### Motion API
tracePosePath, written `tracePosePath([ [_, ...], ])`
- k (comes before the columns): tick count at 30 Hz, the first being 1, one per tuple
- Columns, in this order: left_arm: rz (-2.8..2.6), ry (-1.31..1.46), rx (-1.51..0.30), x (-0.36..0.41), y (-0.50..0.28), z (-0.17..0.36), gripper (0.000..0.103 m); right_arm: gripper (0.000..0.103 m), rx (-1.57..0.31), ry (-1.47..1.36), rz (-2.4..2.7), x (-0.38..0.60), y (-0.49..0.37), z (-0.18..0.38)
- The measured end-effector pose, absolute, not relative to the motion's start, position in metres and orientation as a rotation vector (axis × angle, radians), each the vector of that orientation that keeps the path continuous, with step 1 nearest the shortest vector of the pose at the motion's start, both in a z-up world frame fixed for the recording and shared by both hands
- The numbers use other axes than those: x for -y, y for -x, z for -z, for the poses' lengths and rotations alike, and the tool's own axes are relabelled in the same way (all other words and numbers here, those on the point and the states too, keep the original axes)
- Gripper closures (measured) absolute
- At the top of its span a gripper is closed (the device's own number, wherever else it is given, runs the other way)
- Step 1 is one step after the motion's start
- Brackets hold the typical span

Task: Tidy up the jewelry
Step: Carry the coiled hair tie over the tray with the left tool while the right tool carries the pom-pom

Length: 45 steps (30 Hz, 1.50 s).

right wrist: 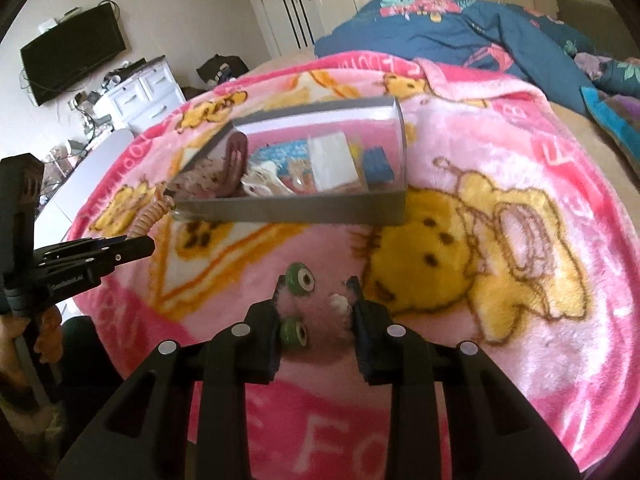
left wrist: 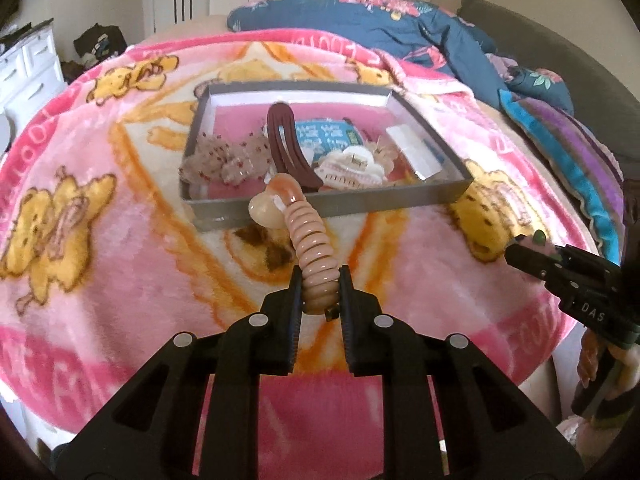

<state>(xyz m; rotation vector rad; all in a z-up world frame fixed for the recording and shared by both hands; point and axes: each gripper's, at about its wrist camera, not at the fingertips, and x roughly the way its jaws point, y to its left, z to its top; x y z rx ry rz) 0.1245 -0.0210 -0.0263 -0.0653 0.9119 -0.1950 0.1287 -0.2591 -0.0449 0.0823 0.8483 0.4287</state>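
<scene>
My left gripper (left wrist: 319, 276) is shut on a peach coiled hair tie (left wrist: 310, 240) with a pearly heart charm (left wrist: 264, 209), held just short of the near wall of a grey tray (left wrist: 328, 204). The tray holds a maroon hair clip (left wrist: 286, 144), a fluffy scrunchie (left wrist: 224, 158) and a white claw clip (left wrist: 344, 168). My right gripper (right wrist: 316, 300) is shut on a pink fuzzy hair piece (right wrist: 316, 312) with green beads (right wrist: 301, 278), above the blanket, near of the tray (right wrist: 304, 210). The left gripper (right wrist: 136, 246) with the coil shows at left there.
A pink cartoon blanket (left wrist: 120, 240) covers the bed. A blue floral duvet (left wrist: 400, 20) is heaped at the far right. A white dresser (right wrist: 136, 96) and a wall TV (right wrist: 72, 52) stand to the left beyond the bed.
</scene>
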Motion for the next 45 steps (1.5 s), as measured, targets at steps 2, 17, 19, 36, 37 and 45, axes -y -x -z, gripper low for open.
tracePosePath([
  [2,0.193,0.067,-0.898,0.018,-0.121,0.019,0.093,0.075,-0.831,-0.082,-0.432,0.257,-0.126,0.037],
  [17,0.159,0.07,-0.797,-0.004,-0.112,-0.029,0.093,0.075,-0.694,-0.066,-0.508,0.229,-0.126,-0.028],
  [19,0.158,0.072,-0.789,-0.007,-0.115,-0.033,0.093,0.075,-0.679,-0.066,-0.517,0.225,-0.131,-0.035],
  [36,0.127,0.055,-0.794,-0.021,-0.178,-0.033,0.093,0.075,-0.675,-0.076,-0.488,0.21,-0.206,-0.036],
  [37,0.125,0.051,-0.798,-0.02,-0.184,-0.032,0.093,0.075,-0.68,-0.079,-0.486,0.21,-0.21,-0.034],
  [45,0.132,0.051,-0.849,-0.016,-0.216,-0.008,0.093,0.075,-0.713,-0.099,-0.479,0.199,-0.241,-0.016],
])
